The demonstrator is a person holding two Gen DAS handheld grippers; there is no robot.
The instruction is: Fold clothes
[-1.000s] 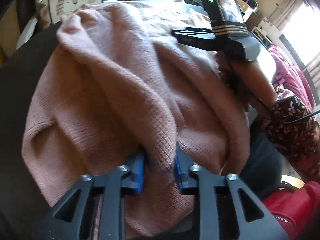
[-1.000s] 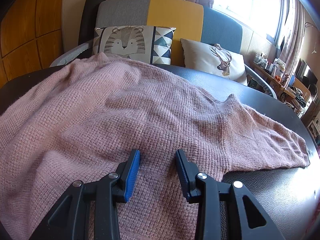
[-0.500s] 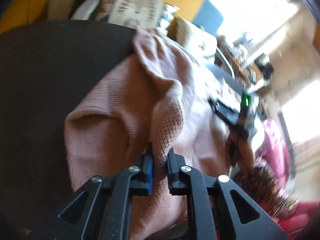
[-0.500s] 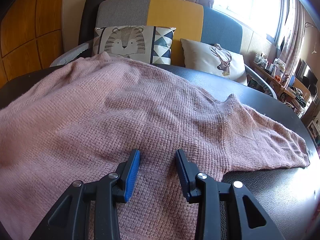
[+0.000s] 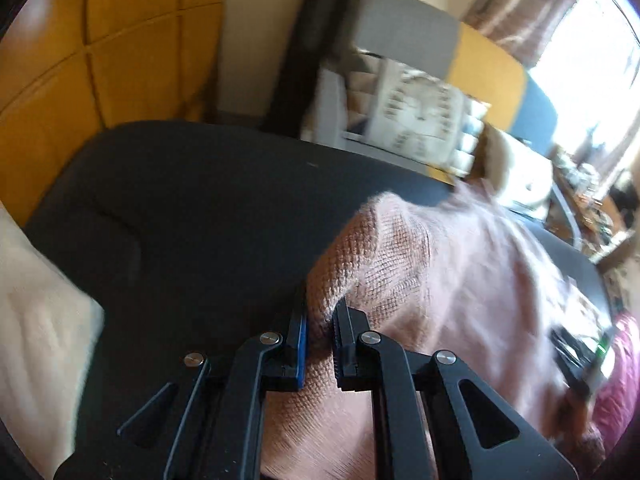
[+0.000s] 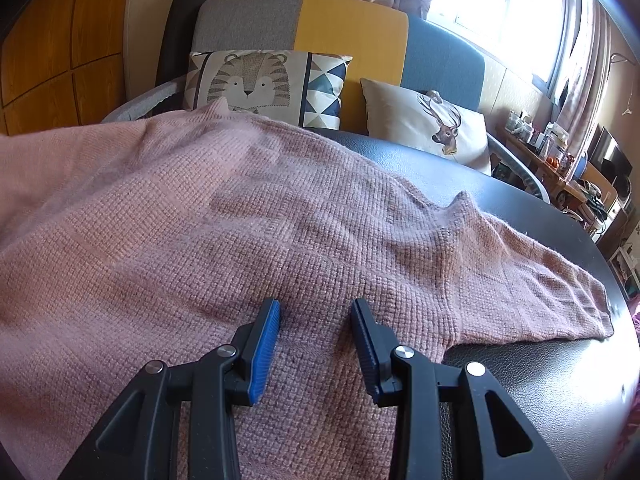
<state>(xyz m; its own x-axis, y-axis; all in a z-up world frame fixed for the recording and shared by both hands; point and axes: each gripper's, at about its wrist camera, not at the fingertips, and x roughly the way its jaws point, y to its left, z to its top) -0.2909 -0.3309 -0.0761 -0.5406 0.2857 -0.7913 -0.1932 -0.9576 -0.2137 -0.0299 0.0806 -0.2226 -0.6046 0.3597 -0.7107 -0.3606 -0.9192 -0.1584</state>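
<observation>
Left claw point(image 5: 319, 334) clamped on a bunched fold of the pink knit sweater point(image 6: 224, 232), fabric pinched between the blue pads and lifted off the black surface point(image 5: 192, 216); left view is motion-blurred, right claw visible only as a smear at its right edge. Right claw point(image 6: 316, 344) jaws apart, hovering low over the sweater body near the surface's near edge, gripping nothing. Sweater lies spread across the surface, one sleeve point(image 6: 552, 296) flat toward the right edge; sofa with tiger cushion point(image 6: 256, 84) and deer cushion point(image 6: 432, 124) beyond the far edge.
</observation>
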